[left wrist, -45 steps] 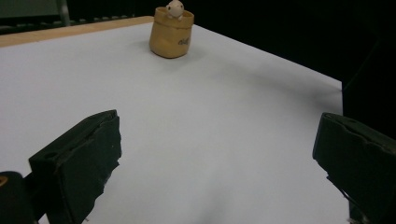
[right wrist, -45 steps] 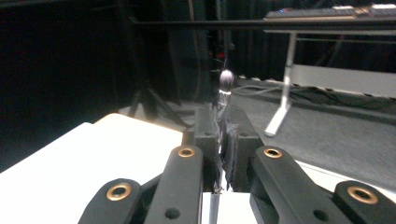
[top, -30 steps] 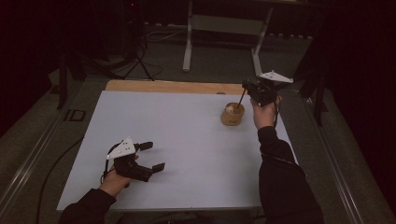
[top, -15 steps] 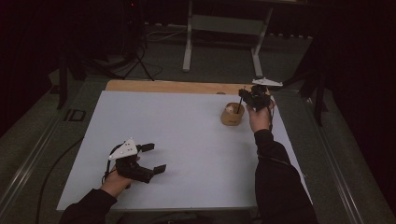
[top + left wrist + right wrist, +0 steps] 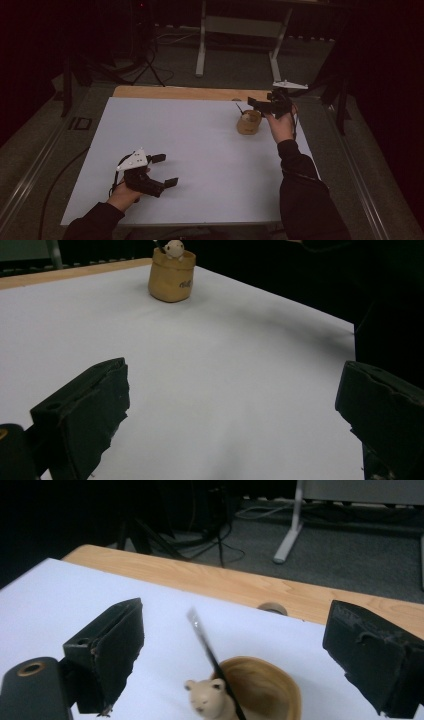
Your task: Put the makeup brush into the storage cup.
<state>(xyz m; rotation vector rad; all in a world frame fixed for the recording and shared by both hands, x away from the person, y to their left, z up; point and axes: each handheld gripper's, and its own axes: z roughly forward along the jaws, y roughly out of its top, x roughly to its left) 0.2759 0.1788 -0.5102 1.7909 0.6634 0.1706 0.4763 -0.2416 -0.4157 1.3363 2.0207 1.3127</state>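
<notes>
At the far right of the table, right gripper (image 5: pixel 256 103) held above and just behind a small tan wooden cup (image 5: pixel 249 122); jaws spread wide, nothing between them. Right gripper view: cup (image 5: pixel 260 687) sits low between the two black jaws, below them, its round mouth open to the camera. A thin black stick (image 5: pixel 214 660) leans out of the cup, tilted up and away, its tip blurred. A small pale bear-like figure (image 5: pixel 207 698) stands at the cup's near rim, touching the stick; exact seating in the cup cannot be told. Right hand (image 5: pixel 281 125) grips the tool from beneath, dark sleeve running down the table's right edge.

Near left corner: left gripper (image 5: pixel 163 170) low over the white sheet, jaws also wide and empty, held in the left hand (image 5: pixel 122 196). Grey three-cornered plate on top. Left gripper view: bare white surface between the jaws; the cup (image 5: pixel 171 275) well apart, far ahead and left of centre, upright, small dark marking on its side, the pale figure's head showing over the rim.

White sheet (image 5: pixel 175 150) covers most of the table; a strip of light wood (image 5: pixel 175 92) is exposed along the far edge. Round hole in that wood strip (image 5: pixel 272 608) shows just beyond the cup in the right gripper view. Beyond the table, dark floor with cables and a pale metal stand (image 5: pixel 202 45).
</notes>
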